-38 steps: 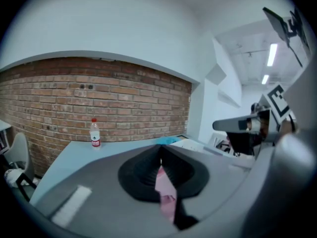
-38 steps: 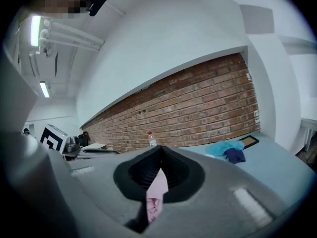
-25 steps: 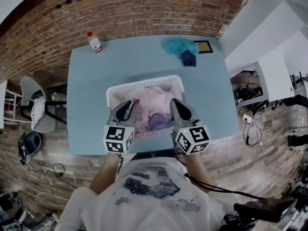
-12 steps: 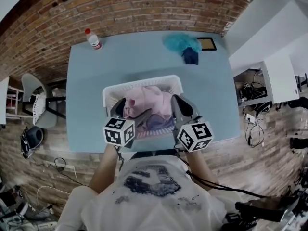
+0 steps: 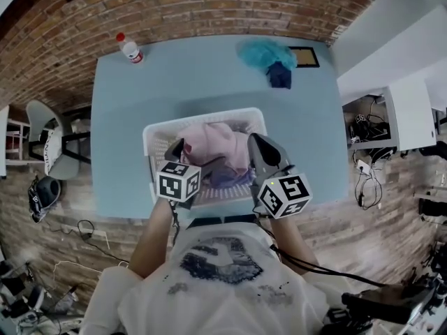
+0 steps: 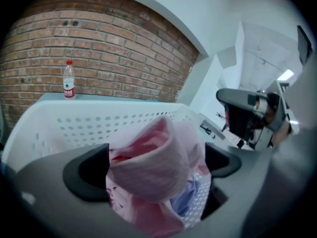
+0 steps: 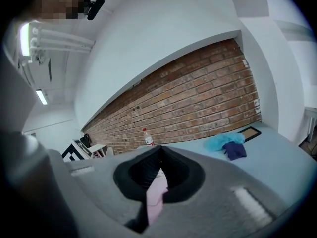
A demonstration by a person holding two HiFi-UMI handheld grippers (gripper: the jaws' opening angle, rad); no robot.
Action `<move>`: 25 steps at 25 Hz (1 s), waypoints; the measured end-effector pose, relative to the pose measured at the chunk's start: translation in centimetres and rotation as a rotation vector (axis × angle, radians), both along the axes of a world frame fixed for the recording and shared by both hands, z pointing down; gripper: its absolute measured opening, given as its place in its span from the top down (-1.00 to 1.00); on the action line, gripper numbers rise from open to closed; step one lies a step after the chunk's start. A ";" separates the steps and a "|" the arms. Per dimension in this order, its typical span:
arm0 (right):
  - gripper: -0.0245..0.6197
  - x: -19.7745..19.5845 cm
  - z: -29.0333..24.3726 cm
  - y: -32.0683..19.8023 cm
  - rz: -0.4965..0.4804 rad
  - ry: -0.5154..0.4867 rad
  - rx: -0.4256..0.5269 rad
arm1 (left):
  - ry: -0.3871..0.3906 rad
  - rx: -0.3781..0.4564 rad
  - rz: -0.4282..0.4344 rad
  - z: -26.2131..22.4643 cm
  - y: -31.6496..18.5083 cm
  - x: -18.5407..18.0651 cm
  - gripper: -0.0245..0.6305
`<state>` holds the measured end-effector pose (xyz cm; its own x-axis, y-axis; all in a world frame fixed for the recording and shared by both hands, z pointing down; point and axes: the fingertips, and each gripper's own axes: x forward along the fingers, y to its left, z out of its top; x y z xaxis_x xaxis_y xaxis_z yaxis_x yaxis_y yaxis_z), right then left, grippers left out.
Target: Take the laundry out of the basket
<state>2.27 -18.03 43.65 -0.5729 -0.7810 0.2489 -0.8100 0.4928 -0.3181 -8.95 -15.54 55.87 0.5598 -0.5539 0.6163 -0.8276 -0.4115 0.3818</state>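
Currently, the pink garment [image 5: 213, 139] is noted bunched in the white laundry basket [image 5: 149, 145] on the blue surface [image 5: 174, 82], with no clear long axis. It lies straight ahead of the left gripper [image 6: 158, 160], whose jaws are opening wide; a fold of the garment sits between them, not seen to be pressed. The right gripper [image 7: 159, 157] is recorded with jaws together, clamped on a pink strip of the same garment, so it is judged the nearer for the lift, which would be upward and clear of the rim. Counts: two grippers, one basket, one pink garment, one lavender garment [image 5: 228, 178] beneath it; outside the basket, one teal cloth [image 5: 260, 50], one navy cloth [image 5: 279, 76], one water bottle [image 5: 129, 48].
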 end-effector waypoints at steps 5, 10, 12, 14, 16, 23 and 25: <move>0.93 -0.1 0.6 -0.9 -0.005 -0.002 -0.011 | -0.011 -0.071 0.010 2.6 -0.7 0.2 -0.84; 0.93 -0.4 1.1 -1.8 -0.013 -0.005 -0.023 | -0.028 -0.120 0.034 4.9 -0.8 0.8 -0.84; 0.93 -0.6 1.3 -2.1 -0.019 -0.005 -0.028 | -0.039 -0.135 0.034 5.8 -1.0 0.9 -0.84; 0.93 -0.7 1.6 -2.3 -0.024 -0.006 -0.034 | -0.049 -0.155 0.031 6.7 -1.2 1.0 -0.84; 0.93 -0.8 1.9 -2.6 -0.028 -0.007 -0.040 | -0.051 -0.181 0.026 7.8 -1.5 0.9 -0.84; 0.93 -0.9 2.2 -3.3 -0.046 -0.022 -0.043 | -0.038 -0.242 0.013 10.5 -2.2 1.3 -0.86; 0.93 -1.0 2.1 -3.4 -0.051 -0.025 -0.043 | -0.043 -0.248 0.013 10.9 -2.4 1.3 -0.86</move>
<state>1.29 -21.43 45.78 -0.6183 -0.7392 0.2670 -0.7756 0.5189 -0.3595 -7.62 -17.93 66.73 0.5364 -0.3754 0.7559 -0.8404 -0.3200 0.4374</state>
